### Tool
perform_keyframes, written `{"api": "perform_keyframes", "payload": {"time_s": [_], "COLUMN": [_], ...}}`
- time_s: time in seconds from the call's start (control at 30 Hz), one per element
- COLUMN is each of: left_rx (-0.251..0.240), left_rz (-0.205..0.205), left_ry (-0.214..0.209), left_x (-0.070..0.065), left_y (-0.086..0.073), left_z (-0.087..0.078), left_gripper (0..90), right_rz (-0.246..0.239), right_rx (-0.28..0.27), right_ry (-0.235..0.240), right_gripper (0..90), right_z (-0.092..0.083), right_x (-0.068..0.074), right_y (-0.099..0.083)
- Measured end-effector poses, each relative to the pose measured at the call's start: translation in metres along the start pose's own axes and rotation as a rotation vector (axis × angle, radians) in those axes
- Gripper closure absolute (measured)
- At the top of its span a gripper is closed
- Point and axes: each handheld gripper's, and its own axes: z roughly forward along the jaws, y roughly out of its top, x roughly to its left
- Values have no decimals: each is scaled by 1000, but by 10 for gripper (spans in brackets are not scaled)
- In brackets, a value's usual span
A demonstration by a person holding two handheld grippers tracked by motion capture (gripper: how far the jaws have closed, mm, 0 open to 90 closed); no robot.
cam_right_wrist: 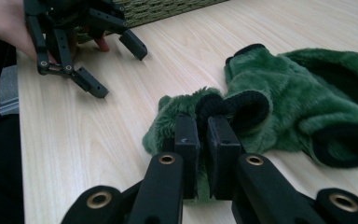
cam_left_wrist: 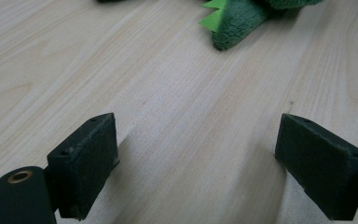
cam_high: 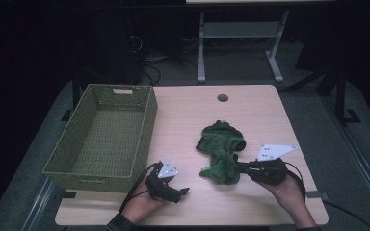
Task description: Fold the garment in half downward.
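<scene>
Bare table (cam_high: pixel 270 115) surrounds green garment (cam_high: pixel 220 149) pinched by right gripper (cam_high: pixel 241 167)

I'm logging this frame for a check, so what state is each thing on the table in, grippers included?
green plush garment: crumpled on the table, one edge pinched.
right gripper: shut on the garment's edge.
left gripper: open, nothing between its jaws, low over bare table.
wicker basket: upright, empty, at the table's left.
</scene>
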Motion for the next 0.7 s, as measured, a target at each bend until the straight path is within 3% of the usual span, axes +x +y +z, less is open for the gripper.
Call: {"api": "perform_keyframes", "payload": {"time_s": [0.2,0.37,0.53,0.7], "left_rx": [2,1,0,-2], "left_rz": [3,4,1,1], "left_ry": [1,1,0,1], "left_x": [0,0,0,0], "left_y": [0,0,0,0], "left_z": [0,0,0,0], "left_gripper": [122,123,122,122], "right_rz": [-13,-7,3,48], "right_rx": [13,-9,-15,24], "right_ry": [20,31,13,22], "right_gripper": [806,748,820,884], "right_z": [19,27,31,45], "right_x": [-1,0,-6,-14], "right_y": [10,18,22,20]}}
